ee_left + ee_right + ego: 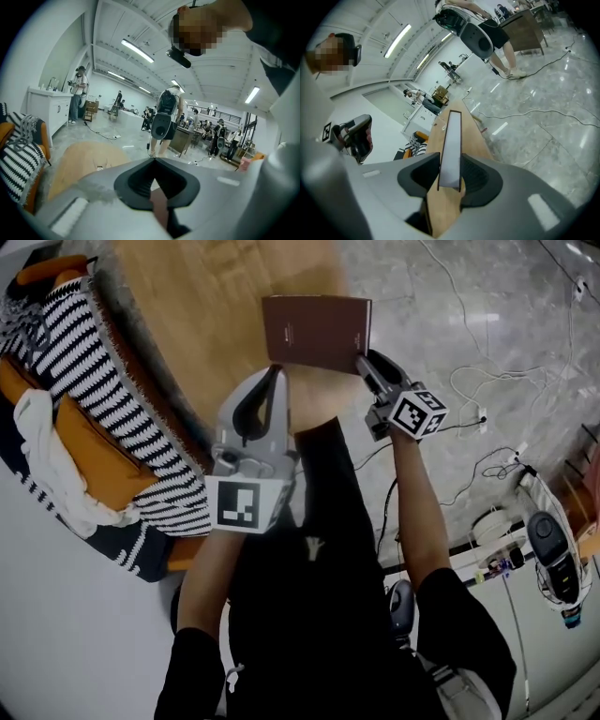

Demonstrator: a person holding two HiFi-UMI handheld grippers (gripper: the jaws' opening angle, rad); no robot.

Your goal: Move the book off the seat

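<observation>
A dark maroon book (316,331) is held flat above the round wooden table (206,315), with my right gripper (364,364) shut on its near right corner. In the right gripper view the book's white page edge (451,150) runs straight out between both pads, over the table (476,136). My left gripper (278,376) hovers just left of the book at the table's near edge, shut, with nothing in it; its tips meet in the left gripper view (153,161). The orange seat (94,442) with a striped blanket (103,381) lies at the left.
Cables (487,381) trail over the marble floor to the right, with a dark device (553,559) near the right edge. White cloth (42,446) hangs off the seat. Several people (164,122) stand across the hall, near a white cabinet (47,108).
</observation>
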